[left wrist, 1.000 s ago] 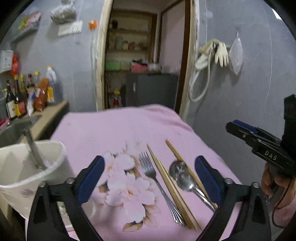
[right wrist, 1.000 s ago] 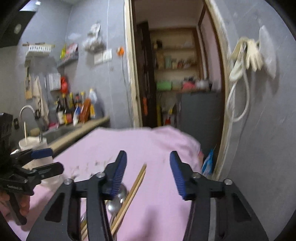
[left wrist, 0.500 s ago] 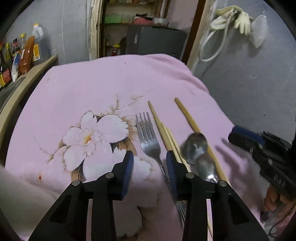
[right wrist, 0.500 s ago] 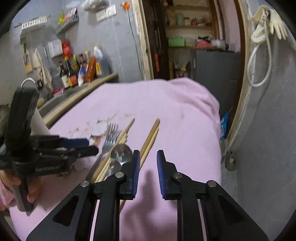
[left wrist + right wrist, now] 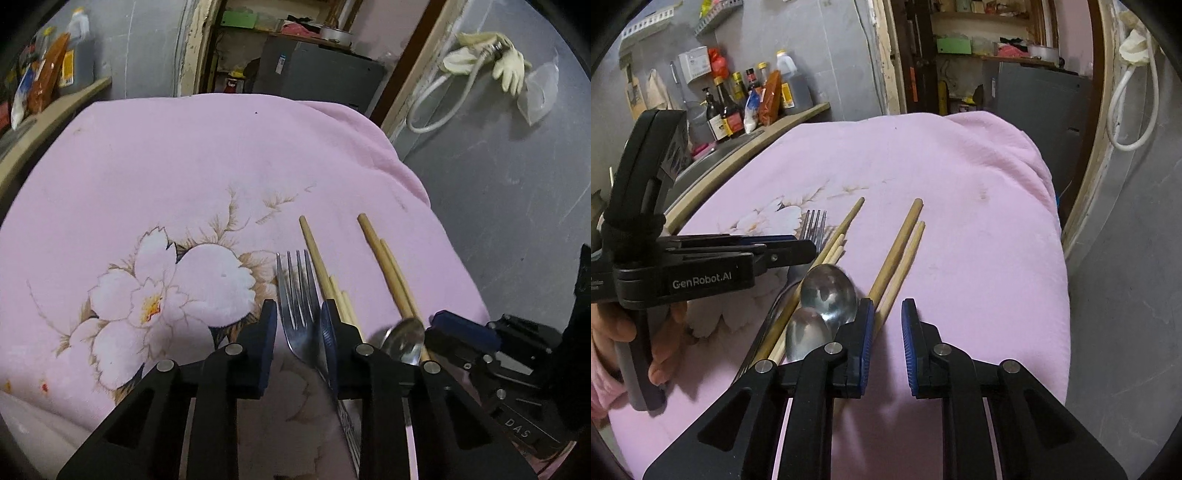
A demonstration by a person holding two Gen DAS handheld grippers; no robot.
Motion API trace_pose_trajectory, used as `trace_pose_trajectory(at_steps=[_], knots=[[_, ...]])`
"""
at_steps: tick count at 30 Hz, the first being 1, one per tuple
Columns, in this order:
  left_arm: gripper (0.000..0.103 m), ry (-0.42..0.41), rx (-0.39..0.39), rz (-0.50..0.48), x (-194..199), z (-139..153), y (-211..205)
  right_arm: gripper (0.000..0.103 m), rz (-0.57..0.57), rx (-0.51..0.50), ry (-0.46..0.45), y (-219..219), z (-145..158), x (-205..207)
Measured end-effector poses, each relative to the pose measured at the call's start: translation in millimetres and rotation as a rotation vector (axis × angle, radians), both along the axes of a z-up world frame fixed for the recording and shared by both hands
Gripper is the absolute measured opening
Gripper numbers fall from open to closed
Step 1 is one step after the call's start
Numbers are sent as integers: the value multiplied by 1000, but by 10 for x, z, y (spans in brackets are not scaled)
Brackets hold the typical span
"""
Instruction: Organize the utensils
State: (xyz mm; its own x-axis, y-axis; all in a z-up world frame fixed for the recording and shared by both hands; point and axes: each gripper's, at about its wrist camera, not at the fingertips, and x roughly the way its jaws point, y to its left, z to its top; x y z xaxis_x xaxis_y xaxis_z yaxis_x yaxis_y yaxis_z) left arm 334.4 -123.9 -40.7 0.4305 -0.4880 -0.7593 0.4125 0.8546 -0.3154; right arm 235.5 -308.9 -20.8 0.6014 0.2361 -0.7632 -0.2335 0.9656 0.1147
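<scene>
A steel fork [image 5: 297, 299] lies on the pink flowered cloth [image 5: 207, 173], tines pointing away. My left gripper [image 5: 299, 343] is low over it, fingers partly open on either side of the fork's neck, not closed on it. Right of the fork lie wooden chopsticks [image 5: 388, 269] and two steel spoons [image 5: 829, 291]. My right gripper [image 5: 888, 339] is partly open and empty, its left finger [image 5: 864, 339] beside the right pair of chopsticks [image 5: 899, 251]. The fork [image 5: 812, 225] also shows in the right wrist view behind the left gripper [image 5: 790, 251].
A counter with bottles [image 5: 746, 99] and a sink runs along the left. An open doorway with shelves [image 5: 979, 48] is at the back. A grey wall with a hose and gloves [image 5: 491, 62] is close on the right, past the cloth's edge.
Both grippers came down and forward to the utensils. The left one narrowed from wide open and now straddles the fork. The right one narrowed, then opened slightly beside the chopsticks.
</scene>
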Motion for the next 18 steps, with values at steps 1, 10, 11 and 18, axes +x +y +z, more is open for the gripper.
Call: trace_pose_trajectory(at_steps=[1,10,11,18], knots=[[21,1,-3,2,8,12,-13,13,-6,-6,7,-4,-7,29],[13,5,-23,24,81,24,-40,8,6,-60,72,57,-42,230],[10,3,-30,26,80,30,-29,8,4,-45,87,36,-41,250],[5,-18,-50,26,58,75,-37,6,-26,45,200,-68,-70,481]])
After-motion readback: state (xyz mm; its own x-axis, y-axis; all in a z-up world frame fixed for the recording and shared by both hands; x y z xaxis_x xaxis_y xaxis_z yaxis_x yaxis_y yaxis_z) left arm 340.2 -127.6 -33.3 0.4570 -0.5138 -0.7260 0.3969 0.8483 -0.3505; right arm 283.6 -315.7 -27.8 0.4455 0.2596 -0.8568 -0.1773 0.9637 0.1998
